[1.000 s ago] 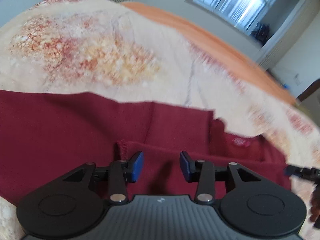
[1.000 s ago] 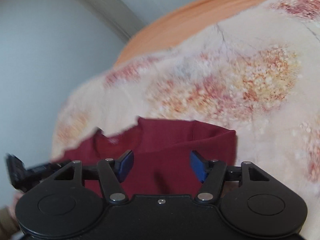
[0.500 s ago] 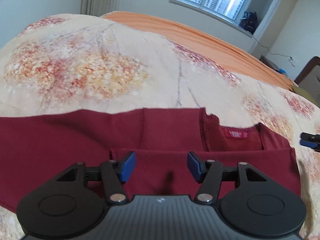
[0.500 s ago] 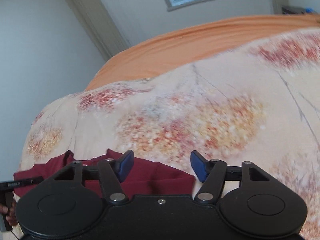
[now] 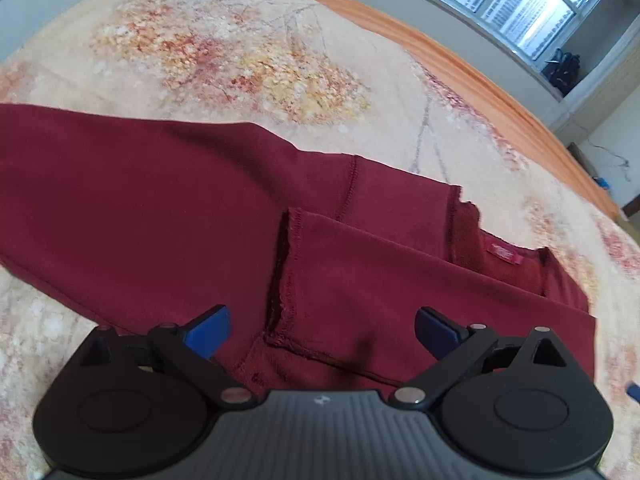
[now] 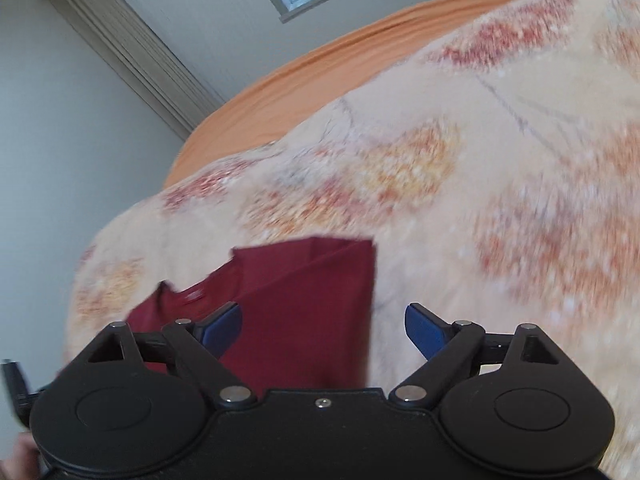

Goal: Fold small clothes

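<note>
A dark red sweatshirt lies flat on the floral bedspread, one sleeve folded across its body with the cuff near my left gripper. Its neck label shows at the right. My left gripper is open and empty, hovering just above the cuff. In the right wrist view the sweatshirt shows as a folded edge. My right gripper is open and empty, above its right edge. The left gripper's tip shows at the far left.
The bedspread covers a bed with an orange sheet along the far side. A window and wall stand beyond the bed. A curtain hangs at the left in the right wrist view.
Both grippers have opened wider. The left gripper has swung left over the folded sleeve cuff. The right gripper has moved back over the sweatshirt's right edge.
</note>
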{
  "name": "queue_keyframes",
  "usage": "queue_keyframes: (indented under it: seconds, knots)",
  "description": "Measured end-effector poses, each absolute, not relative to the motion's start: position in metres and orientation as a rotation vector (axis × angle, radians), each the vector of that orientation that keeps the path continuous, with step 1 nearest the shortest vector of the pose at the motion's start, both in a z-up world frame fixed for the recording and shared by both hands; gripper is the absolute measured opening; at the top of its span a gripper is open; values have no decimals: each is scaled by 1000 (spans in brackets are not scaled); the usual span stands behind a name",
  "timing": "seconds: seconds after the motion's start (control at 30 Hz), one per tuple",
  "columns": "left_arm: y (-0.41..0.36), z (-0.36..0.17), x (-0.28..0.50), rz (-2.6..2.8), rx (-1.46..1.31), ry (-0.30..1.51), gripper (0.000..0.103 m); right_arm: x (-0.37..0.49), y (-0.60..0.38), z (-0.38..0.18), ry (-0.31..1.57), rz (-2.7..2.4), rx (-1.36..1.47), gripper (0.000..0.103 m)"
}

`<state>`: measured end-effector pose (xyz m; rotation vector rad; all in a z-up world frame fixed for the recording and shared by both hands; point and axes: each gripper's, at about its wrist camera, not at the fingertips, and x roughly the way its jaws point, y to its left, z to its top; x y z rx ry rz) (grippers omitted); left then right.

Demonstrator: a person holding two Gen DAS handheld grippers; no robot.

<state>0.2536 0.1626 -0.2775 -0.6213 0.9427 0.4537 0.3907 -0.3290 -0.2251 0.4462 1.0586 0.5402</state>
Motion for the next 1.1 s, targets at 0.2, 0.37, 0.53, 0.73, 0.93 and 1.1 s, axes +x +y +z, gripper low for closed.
queue_keyframes:
  seconds: [0.2, 0.37, 0.53, 0.73, 0.93, 1.1]
  knots:
    - [160, -264, 233, 717, -666, 909, 95, 333, -377, -212, 1087, 563, 504, 95]
    - [151, -237, 177, 773, -754, 853, 97, 312, -426, -203, 1111, 562, 520, 99]
    - [168, -213, 112, 826, -792, 795, 99, 307, -451, -198, 1133, 548, 527, 99]
    - [242, -207, 47, 941, -909, 647, 99, 299, -436, -157, 1046, 558, 540, 99]
    - [348, -236, 16, 952, -1018, 508, 90, 271, -356, -140, 1045, 518, 494, 99]
    - [416, -283, 9, 861, -1183, 397, 71, 249, -261, -132, 1050, 553, 505, 99]
